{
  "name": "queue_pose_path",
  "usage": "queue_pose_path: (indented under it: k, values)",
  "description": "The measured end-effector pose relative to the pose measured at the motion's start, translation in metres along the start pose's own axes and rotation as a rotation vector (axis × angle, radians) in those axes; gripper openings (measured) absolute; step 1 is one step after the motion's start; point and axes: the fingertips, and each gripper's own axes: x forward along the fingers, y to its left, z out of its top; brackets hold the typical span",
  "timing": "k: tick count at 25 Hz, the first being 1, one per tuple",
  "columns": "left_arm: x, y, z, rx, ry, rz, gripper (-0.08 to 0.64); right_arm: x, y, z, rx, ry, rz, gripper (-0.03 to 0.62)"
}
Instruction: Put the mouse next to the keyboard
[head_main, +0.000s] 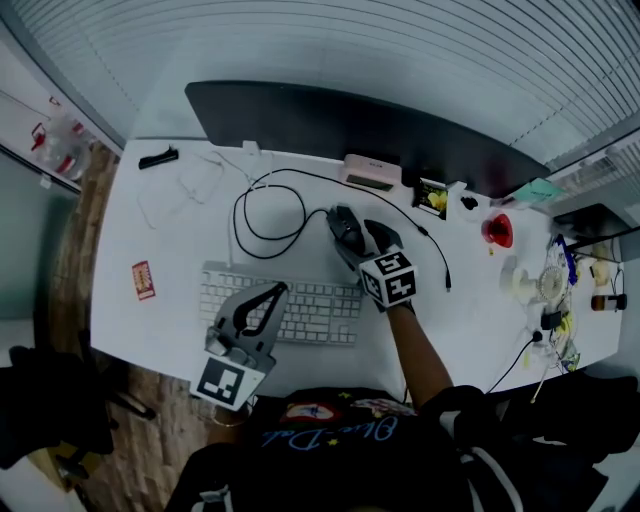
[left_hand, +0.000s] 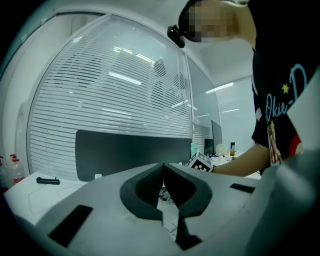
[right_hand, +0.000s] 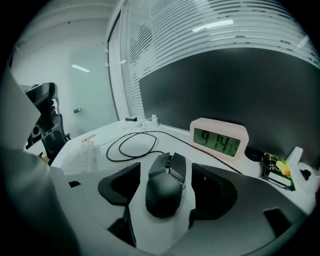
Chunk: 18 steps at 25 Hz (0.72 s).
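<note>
A black wired mouse (head_main: 346, 228) (right_hand: 166, 185) lies on the white desk (head_main: 470, 310), just beyond the right end of the white keyboard (head_main: 315, 312) (right_hand: 75, 157). My right gripper (head_main: 356, 236) (right_hand: 167, 175) is open and straddles the mouse, one dark pad on each side with a gap to the mouse's flanks. My left gripper (head_main: 279, 290) (left_hand: 163, 168) hovers over the left half of the keyboard, its two dark tips pressed together with nothing between them.
The mouse's black cable (head_main: 262, 215) loops behind the keyboard. A pink clock (head_main: 372, 172) (right_hand: 219, 137) stands before the dark monitor (head_main: 350, 125). A red card (head_main: 143, 280), a black marker (head_main: 158, 157), a red object (head_main: 497, 230) and a small fan (head_main: 525, 280) lie around.
</note>
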Motion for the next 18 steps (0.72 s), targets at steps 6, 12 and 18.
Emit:
queue_pose_path:
  k: [6,12,18]
  values:
    - [0.002,0.004,-0.007,-0.023,0.011,-0.003,0.000,0.017,-0.002,-0.010,-0.031,0.052,0.011,0.282]
    - [0.000,0.008,-0.010,-0.035,0.013,0.006,0.000,0.029,-0.002,-0.018,-0.040,0.084,0.012,0.282]
    - [-0.002,0.010,-0.013,-0.043,0.014,0.009,0.000,0.029,-0.006,-0.019,-0.045,0.084,-0.018,0.281]
